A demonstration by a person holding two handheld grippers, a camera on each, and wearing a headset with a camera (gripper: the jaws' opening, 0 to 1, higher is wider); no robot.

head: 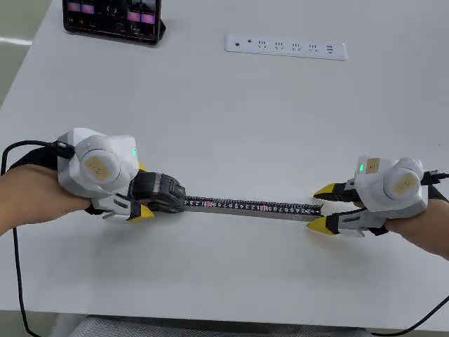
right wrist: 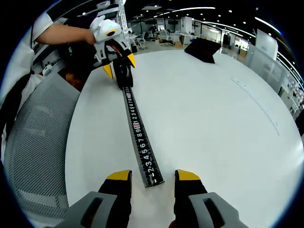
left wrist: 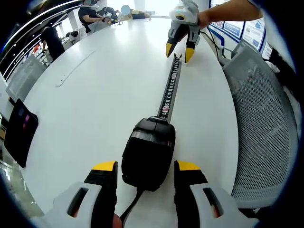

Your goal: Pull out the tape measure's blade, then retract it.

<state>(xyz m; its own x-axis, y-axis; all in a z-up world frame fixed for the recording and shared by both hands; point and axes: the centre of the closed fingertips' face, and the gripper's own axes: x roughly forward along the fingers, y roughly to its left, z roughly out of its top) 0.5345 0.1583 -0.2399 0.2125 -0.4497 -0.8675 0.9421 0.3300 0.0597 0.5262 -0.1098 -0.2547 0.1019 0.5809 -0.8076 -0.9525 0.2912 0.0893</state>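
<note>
A black tape measure [head: 158, 192] lies on the white table [head: 210, 112] with my left gripper [head: 149, 191] shut on its case. In the left gripper view the case [left wrist: 149, 154] sits between the yellow-tipped jaws of that gripper [left wrist: 146, 167]. The numbered blade [head: 245, 206] is drawn out to the right, flat on the table. Its hooked end [right wrist: 153, 181] lies between the jaws of my right gripper [right wrist: 153, 176], which stand apart and do not touch it. That right gripper [head: 319, 208] is open at the blade's tip.
A white power strip [head: 286, 47] lies at the back of the table. A dark tablet on a stand [head: 112, 17] is at the back left. A grey mesh chair [left wrist: 266, 123] stands at the near edge. A black cable [head: 14, 267] hangs off the left.
</note>
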